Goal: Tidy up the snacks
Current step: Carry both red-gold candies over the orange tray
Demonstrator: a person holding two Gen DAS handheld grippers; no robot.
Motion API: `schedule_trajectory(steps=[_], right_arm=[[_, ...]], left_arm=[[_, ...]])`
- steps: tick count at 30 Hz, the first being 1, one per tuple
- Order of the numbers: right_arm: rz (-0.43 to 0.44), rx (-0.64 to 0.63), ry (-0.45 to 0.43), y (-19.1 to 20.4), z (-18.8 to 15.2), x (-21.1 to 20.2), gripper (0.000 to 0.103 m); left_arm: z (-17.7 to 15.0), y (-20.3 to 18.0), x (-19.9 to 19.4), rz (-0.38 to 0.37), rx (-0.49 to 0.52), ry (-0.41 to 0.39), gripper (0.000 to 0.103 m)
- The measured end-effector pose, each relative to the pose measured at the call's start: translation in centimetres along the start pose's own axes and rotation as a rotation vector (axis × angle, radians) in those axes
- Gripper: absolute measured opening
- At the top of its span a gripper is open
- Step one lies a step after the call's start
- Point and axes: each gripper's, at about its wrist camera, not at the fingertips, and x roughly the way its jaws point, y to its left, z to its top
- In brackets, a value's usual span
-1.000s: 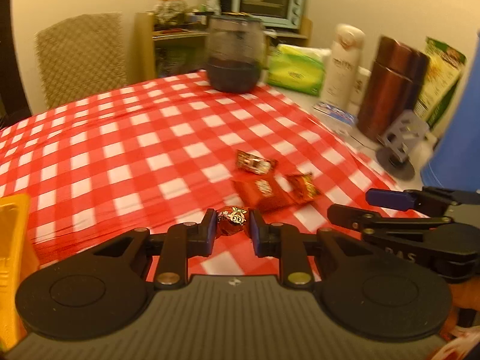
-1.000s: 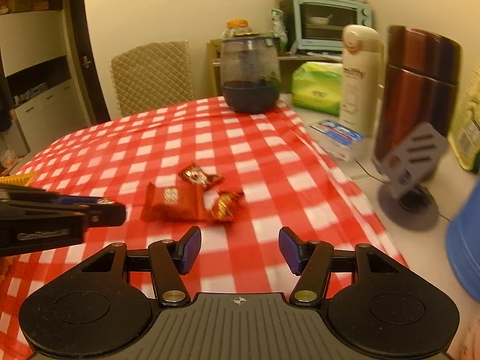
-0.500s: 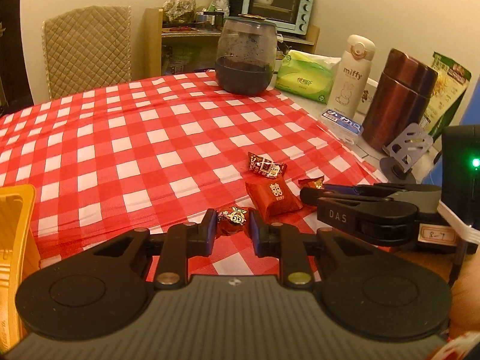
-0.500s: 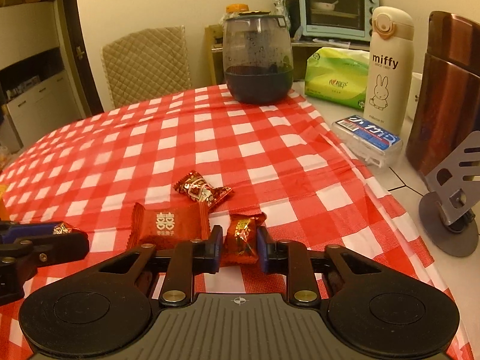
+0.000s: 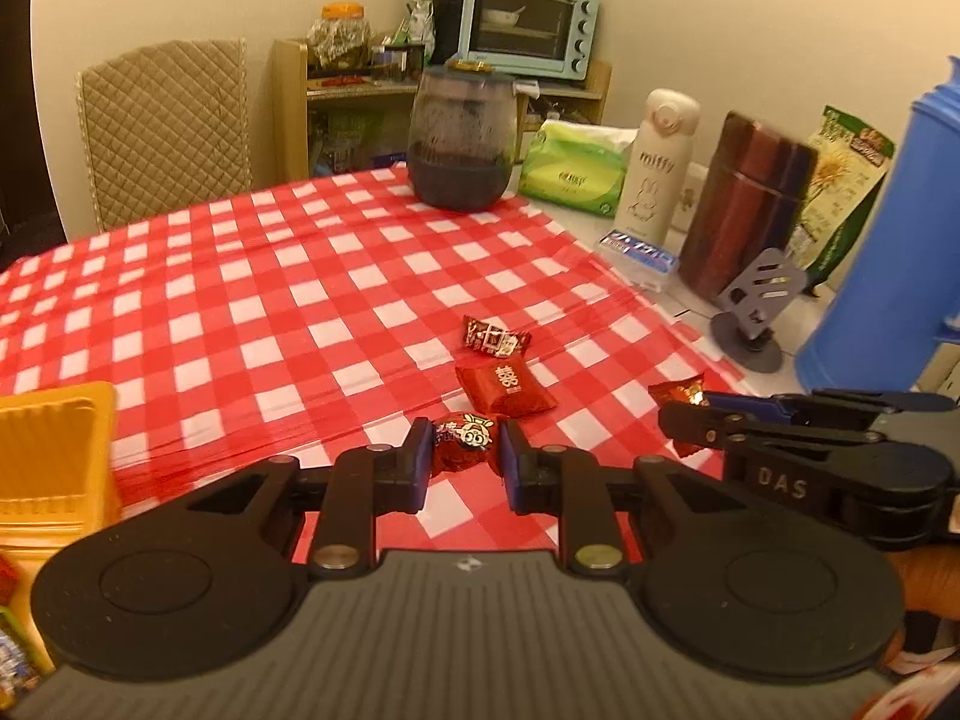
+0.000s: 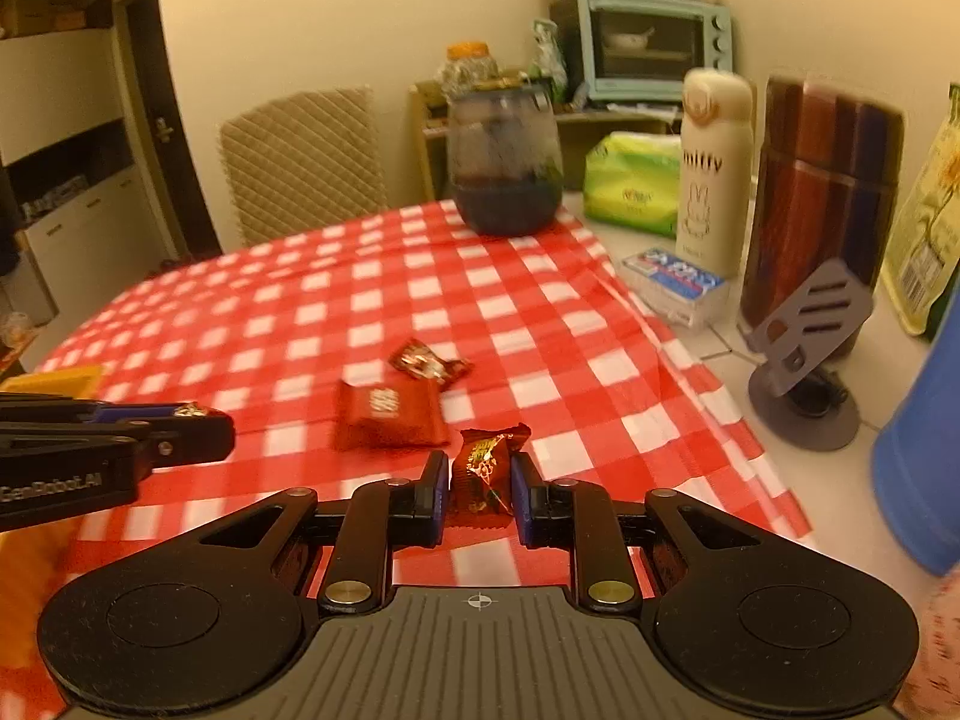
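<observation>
My left gripper (image 5: 462,450) clamps a round red candy (image 5: 465,441); my right gripper (image 6: 479,487) pinches a wrapped candy (image 6: 483,468). The yellow tray (image 5: 57,450) sits at left, its contents unclear. The dark glass jar (image 5: 462,138) is partly full.

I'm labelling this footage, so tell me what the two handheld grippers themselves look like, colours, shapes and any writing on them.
Both match: the left gripper and right gripper are black, with a grey ribbed body, two round black discs, linkage arms with silver pivot pins, and blue pads on the fingertips. Seen from the side, the right gripper reads DAS in pale letters; the left carries longer white lettering, too blurred to read surely. No cables or sleeves show.
</observation>
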Motion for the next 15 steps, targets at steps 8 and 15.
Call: schedule_trajectory(steps=[8,15], right_arm=[[0.073,-0.049,-0.046,3.8,1.8,-6.2,0.022],[0.14,-0.099,-0.066,7.9,2.8,-10.4,0.022]], left_arm=[[0.2,-0.3,-7.2,0.021,0.007,-0.047,0.021],[-0.3,0.6,-13.2,0.051,-0.014,-0.077,0.021]])
